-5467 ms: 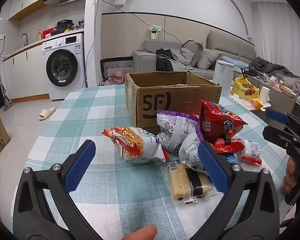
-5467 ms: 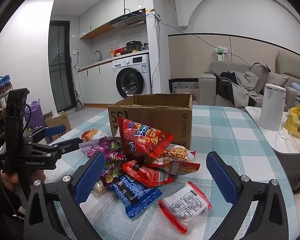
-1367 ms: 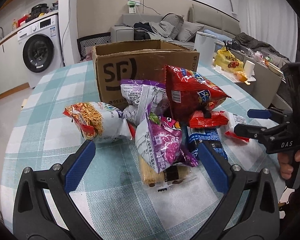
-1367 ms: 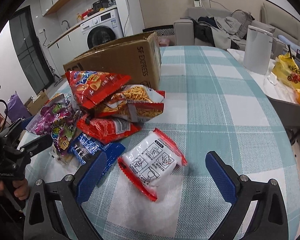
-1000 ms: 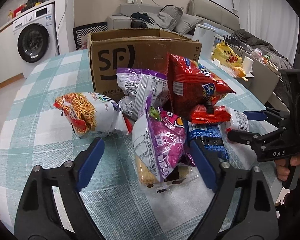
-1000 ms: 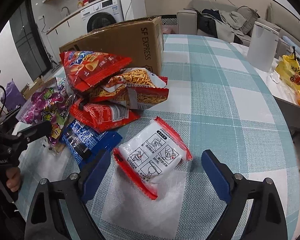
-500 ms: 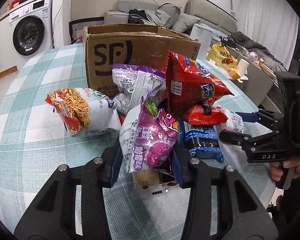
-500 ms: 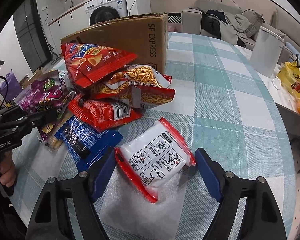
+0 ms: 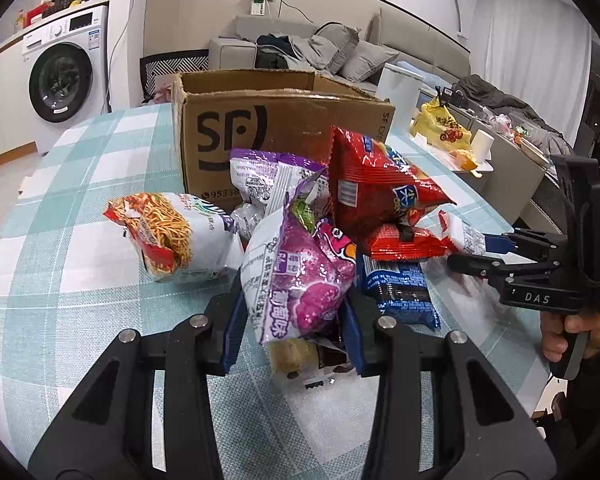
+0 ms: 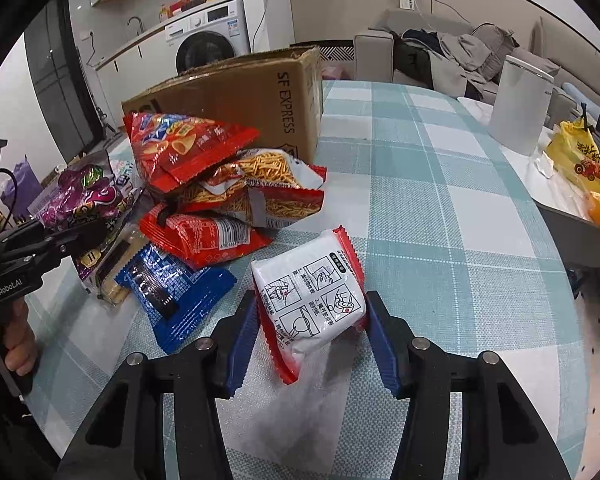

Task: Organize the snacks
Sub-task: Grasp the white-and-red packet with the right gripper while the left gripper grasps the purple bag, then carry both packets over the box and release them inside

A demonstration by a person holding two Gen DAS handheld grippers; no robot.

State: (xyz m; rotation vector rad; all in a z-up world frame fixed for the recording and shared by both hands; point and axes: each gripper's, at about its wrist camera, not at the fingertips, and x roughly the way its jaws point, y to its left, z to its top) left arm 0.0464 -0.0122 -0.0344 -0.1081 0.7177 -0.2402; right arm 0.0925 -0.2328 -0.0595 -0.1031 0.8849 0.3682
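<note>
A purple snack bag (image 9: 300, 272) stands upright at the near edge of the snack pile, over a biscuit pack (image 9: 292, 356). My left gripper (image 9: 296, 304) is closing, and its blue pads press the bag's two sides. The right wrist view shows a white and red packet (image 10: 312, 280) tilted up off the checked tablecloth (image 10: 440, 208). My right gripper (image 10: 311, 304) is closing, with its pads against both sides of that packet. Behind the pile stands an open cardboard box (image 9: 284, 120). The pile also holds a red chip bag (image 9: 376, 184), a noodle-snack bag (image 9: 172, 236) and a blue packet (image 9: 396, 288).
A white canister (image 10: 520, 104) and a yellow bag (image 10: 584, 160) sit on a side table past the table's right edge. A washing machine (image 9: 60, 80) and a sofa (image 9: 340, 52) are in the background. A hand (image 9: 568, 332) holds the right gripper's handle.
Both grippers went from wide open to closed around their packets. The left drew in on the purple bag, the right on the white and red packet, which now tilts up.
</note>
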